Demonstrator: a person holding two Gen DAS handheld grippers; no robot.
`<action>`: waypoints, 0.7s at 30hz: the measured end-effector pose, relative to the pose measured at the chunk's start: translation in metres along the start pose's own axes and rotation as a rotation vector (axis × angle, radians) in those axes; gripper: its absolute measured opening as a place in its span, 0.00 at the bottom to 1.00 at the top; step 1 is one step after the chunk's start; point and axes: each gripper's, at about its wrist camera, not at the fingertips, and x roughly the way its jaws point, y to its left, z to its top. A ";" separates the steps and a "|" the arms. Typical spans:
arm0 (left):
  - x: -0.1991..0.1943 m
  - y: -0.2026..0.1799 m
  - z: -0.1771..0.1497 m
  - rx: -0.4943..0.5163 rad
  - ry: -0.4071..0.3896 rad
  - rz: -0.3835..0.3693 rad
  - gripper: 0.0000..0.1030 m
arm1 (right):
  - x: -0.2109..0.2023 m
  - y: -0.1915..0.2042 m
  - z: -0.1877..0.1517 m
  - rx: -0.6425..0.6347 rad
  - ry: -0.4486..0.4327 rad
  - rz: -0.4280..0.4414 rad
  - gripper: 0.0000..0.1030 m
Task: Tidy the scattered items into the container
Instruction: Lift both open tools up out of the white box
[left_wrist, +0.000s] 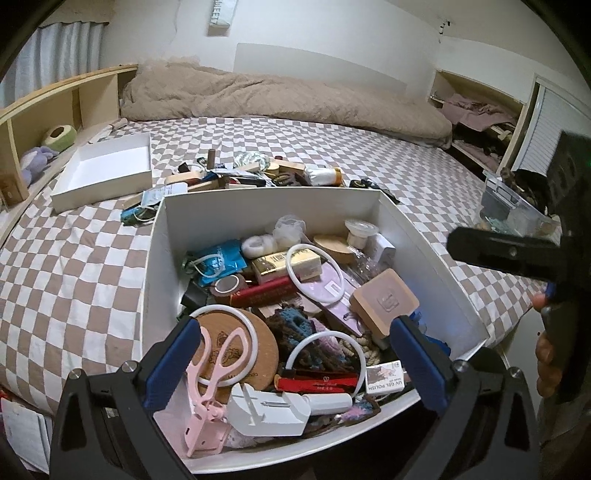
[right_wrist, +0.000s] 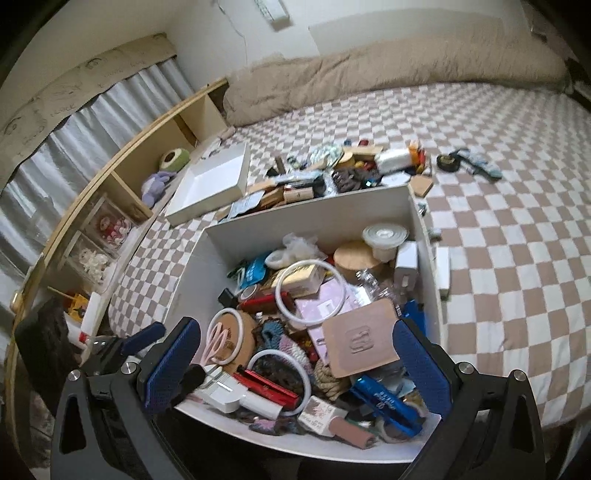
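White cardboard forms the large open container (left_wrist: 373, 201) that sits on a bed covered in a brown-and-white checked sheet (left_wrist: 74, 266), close to the bed's near edge. The container is already well filled: a pink plastic eyelash curler (left_wrist: 207, 373), a round cork coaster (left_wrist: 255, 347), several white plastic rings (left_wrist: 314, 273), a tan square pad with an embossed mark (left_wrist: 384, 299), a red flat case (left_wrist: 266, 293), a blue foil packet (left_wrist: 221, 260) and many smaller pieces lie heaped inside.

The task looks roughly half done. Just beyond the container's far wall, a pile of scattered small items (left_wrist: 255, 171) remains on the sheet, among them wooden blocks, a white roll and dark odds and ends. In the right wrist view, a black roll of tape (right_wrist: 447, 160) and a few strays lie apart to the right of that pile. A shallow white box lid (left_wrist: 107, 170) lies to the left of the pile, holding nothing.

The left gripper (left_wrist: 291, 354) hangs over the near end of the container with its blue-padded jaws spread wide and nothing between the pads. The right gripper (right_wrist: 295, 362) hovers over the same end, jaws likewise spread and free of any item.
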 end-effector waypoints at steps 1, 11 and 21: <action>-0.001 0.000 0.000 -0.001 -0.003 0.003 1.00 | -0.001 -0.001 -0.001 -0.006 -0.012 -0.010 1.00; -0.008 0.007 0.003 -0.007 -0.066 0.061 1.00 | -0.018 -0.004 -0.020 -0.144 -0.213 -0.123 1.00; -0.010 0.026 0.006 -0.032 -0.145 0.160 1.00 | -0.018 -0.020 -0.025 -0.224 -0.370 -0.239 1.00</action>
